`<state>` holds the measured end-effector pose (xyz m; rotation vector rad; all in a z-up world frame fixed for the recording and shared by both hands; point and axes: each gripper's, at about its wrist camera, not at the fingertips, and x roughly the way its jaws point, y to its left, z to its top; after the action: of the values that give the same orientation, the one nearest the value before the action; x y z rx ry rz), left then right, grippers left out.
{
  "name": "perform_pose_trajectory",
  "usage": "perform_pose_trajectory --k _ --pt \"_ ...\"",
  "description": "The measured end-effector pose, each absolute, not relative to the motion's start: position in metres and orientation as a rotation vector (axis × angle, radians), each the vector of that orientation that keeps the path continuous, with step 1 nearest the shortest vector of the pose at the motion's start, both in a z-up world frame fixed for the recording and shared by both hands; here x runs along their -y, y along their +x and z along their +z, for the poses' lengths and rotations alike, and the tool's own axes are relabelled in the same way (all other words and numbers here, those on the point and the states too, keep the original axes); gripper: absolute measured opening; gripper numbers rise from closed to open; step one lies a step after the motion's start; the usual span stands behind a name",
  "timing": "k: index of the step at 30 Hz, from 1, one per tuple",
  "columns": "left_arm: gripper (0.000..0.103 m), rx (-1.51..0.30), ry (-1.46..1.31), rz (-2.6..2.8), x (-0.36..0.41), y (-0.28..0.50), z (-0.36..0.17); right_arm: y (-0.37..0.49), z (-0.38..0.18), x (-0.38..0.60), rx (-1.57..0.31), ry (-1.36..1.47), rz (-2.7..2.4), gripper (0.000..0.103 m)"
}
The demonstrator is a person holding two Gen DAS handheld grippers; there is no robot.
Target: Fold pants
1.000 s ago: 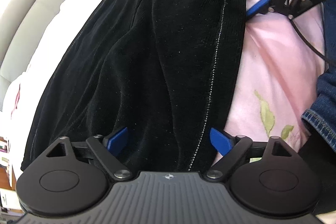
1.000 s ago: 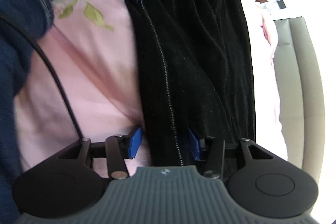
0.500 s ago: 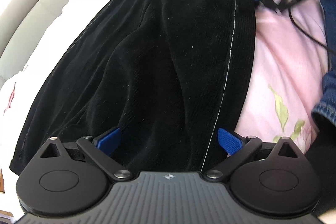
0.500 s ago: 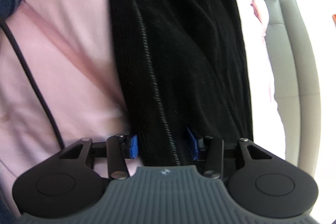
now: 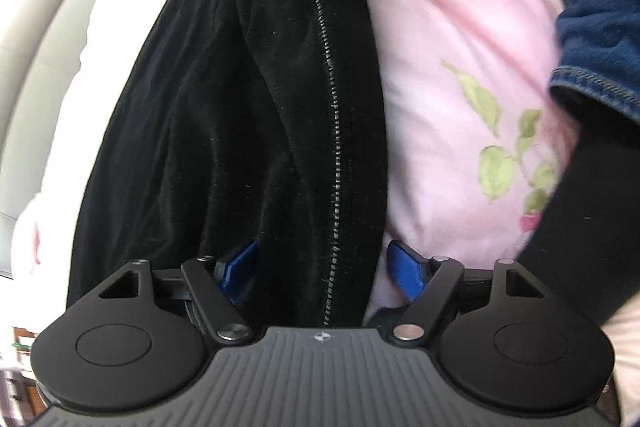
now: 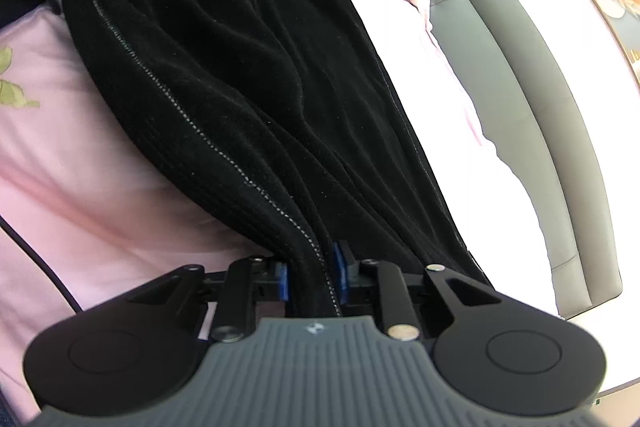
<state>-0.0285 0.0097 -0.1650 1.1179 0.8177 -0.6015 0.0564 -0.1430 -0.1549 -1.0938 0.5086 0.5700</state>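
Left wrist: pants (image 5: 240, 131) top cut off.

I see two fisheye views, each looking forward along its own gripper, very close over black pants (image 5: 248, 107) on a pink sheet (image 5: 448, 67). They face each other lengthwise; both share the pants' white-stitched seam (image 6: 192, 131)

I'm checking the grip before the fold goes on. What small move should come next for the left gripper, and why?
Probably close the left gripper on the black pants. Its blue fingers stand apart on either side of the stitched edge, while the right gripper already pinches the other end. The pants hang slack over the pink sheet; lifting needs both ends held.
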Motion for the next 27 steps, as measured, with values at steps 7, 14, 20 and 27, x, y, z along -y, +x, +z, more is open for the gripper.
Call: perform_pose_trajectory --k 7,14,20,27 --pt "0.103 -0.754 1.12 -0.447 -0.024 -0.021 -0.159 0.054 -0.156 0.151 -0.487 -1.144 0.55 0.017" --pt "0.083 -0.783 1.004 -0.288 -0.065 -0.012 -0.124 0.07 -0.183 0.178 -0.586 -1.248 0.496 0.018" --pt "0.083 -0.871 1.005 -0.362 -0.07 -0.021 -0.119 0.089 -0.189 0.206 -0.635 -1.255 0.421 0.02" --pt "0.084 -0.932 1.106 -0.389 -0.066 -0.024 -0.142 0.107 -0.179 0.217 -0.653 -1.212 0.352 0.018"
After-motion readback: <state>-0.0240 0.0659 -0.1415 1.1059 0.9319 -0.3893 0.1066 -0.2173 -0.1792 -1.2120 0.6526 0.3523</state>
